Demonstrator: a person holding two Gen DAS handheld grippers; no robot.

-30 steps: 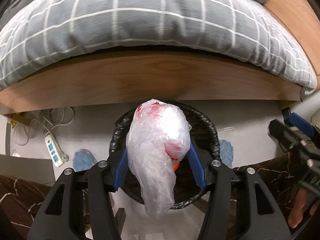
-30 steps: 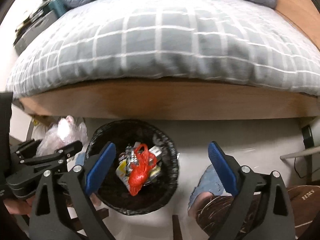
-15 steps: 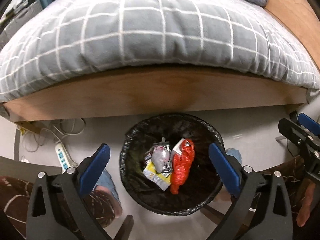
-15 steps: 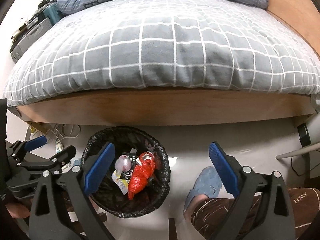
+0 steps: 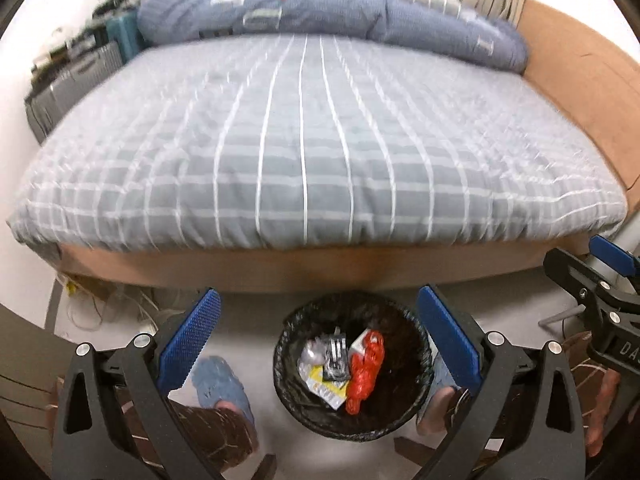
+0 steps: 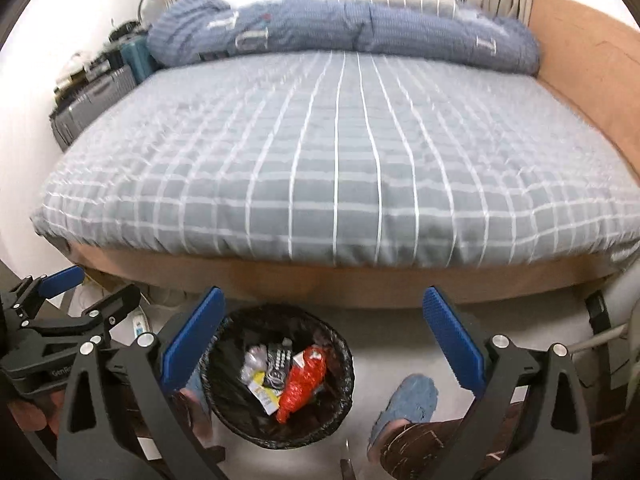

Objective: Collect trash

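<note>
A black-lined trash bin (image 5: 408, 412) stands on the floor at the foot of the bed; it also shows in the right wrist view (image 6: 340, 400). Inside lie a red bag (image 5: 366, 372), a crumpled clear plastic bag (image 5: 314, 354) and yellow-white wrappers (image 5: 326, 386). My left gripper (image 5: 318, 340) is open and empty, raised above the bin. My right gripper (image 6: 324, 336) is open and empty, to the right of the bin. The right gripper shows at the edge of the left view (image 5: 596, 276).
A bed with a grey checked cover (image 5: 312, 152) and a blue folded duvet (image 5: 360, 12) fills the far side. Suitcases (image 6: 92, 96) stand at the left wall. Cables and a power strip (image 5: 120, 308) lie under the bed's left corner. The person's slippered feet (image 6: 412, 404) flank the bin.
One second ago my left gripper held the clear plastic bag over the bin; it opened and the bag now lies in the bin. Both grippers have risen and tilted up toward the bed.
</note>
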